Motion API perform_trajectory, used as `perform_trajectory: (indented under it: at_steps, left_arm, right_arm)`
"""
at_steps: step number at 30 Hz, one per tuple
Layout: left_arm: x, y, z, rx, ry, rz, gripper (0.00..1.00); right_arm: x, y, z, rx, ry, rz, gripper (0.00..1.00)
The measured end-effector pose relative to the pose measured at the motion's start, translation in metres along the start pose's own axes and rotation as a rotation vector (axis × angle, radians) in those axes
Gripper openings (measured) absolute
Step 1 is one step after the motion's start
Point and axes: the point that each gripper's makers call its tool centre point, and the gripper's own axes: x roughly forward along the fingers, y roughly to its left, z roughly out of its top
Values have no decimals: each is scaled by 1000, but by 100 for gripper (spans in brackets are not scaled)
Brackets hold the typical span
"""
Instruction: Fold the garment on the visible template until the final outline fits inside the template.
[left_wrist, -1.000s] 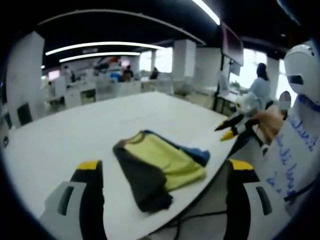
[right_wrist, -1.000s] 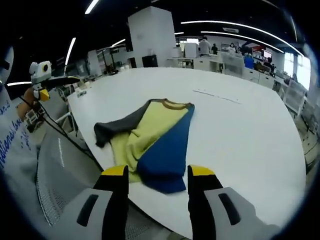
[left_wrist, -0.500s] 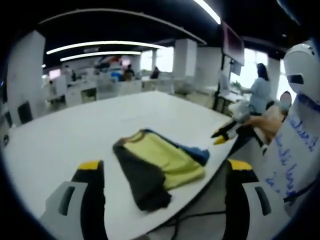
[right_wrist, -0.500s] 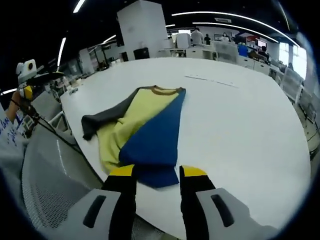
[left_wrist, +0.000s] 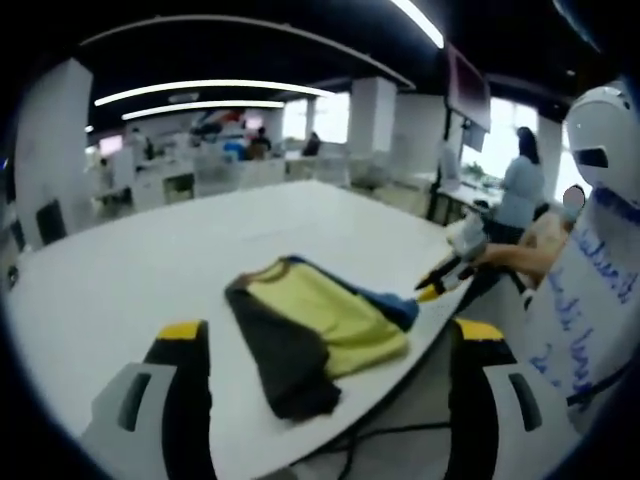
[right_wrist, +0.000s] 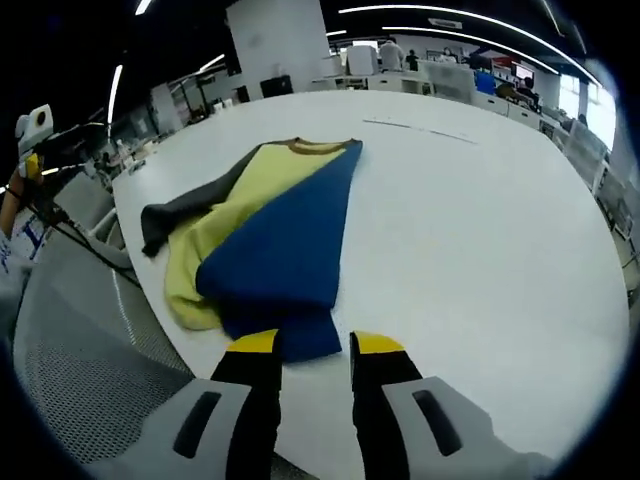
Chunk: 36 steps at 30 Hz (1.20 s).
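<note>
White table (right_wrist: 480, 200): garment (right_wrist: 270, 235) near edge; right gripper (right_wrist: 312, 345) open just beside.

Open-plan office: desk rows (left_wrist: 200, 175), ceiling striplights (left_wrist: 200, 92)

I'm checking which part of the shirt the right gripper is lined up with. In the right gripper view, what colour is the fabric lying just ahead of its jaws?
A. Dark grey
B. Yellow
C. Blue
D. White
C: in the right gripper view the blue section of the garment ends just ahead of the right gripper; the yellow part and the dark grey sleeve lie off to the side.
</note>
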Motion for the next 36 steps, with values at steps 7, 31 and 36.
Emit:
perform_trajectory:
  at_steps: [7,31,36]
  left_arm:
    - [1,-2,-1,-3,8,0,96]
    - [-3,-2,-2,-35,-5,11,94]
    - [-1,-2,-2,-34,-5,12,94]
  right_arm:
    - [5,-8,-9,35,15,-18,19]
    - [12,-5,-12,-47,54,-37,7]
    - [14,-5,-12,-85,73,-39,5]
